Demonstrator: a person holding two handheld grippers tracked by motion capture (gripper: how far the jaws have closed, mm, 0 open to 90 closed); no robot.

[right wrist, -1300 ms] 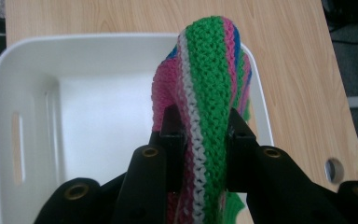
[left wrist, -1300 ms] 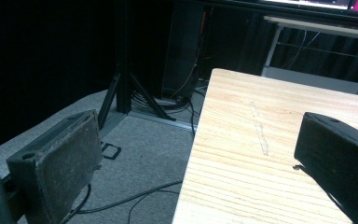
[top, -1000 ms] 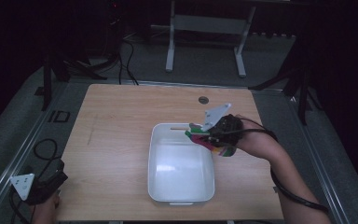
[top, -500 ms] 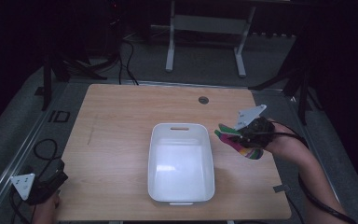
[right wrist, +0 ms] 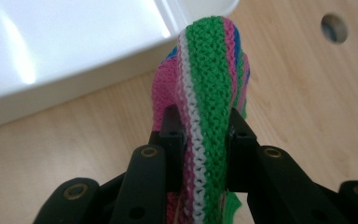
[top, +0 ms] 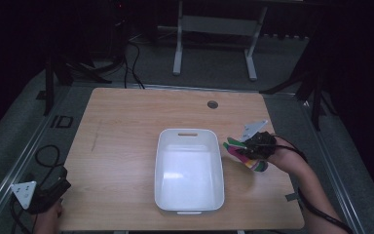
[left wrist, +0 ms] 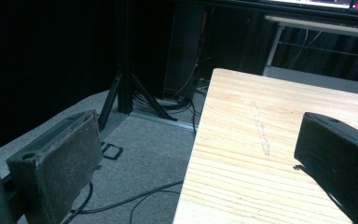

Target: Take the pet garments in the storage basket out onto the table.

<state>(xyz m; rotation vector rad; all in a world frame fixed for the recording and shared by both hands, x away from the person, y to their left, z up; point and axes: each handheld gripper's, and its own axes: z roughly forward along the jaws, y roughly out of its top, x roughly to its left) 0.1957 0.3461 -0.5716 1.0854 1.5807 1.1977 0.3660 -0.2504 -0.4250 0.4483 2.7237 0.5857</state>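
Wood table (top: 126,146): R tool (right wrist: 200,128) clenched on knit cloth (right wrist: 209,84) beside white bin (top: 190,170); L tool (left wrist: 191,154) released.

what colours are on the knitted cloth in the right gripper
Striped green, pink, white and blue knitted cloth; clearest in the right gripper view.

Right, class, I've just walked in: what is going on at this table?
A person works at a wooden table with a gripper in each hand. The right gripper has its fingers shut on a striped knitted cloth in green, pink, white and blue, held just right of a white plastic tub whose inside shows nothing in it. The left gripper sits open at the table's near left corner, holding nothing.
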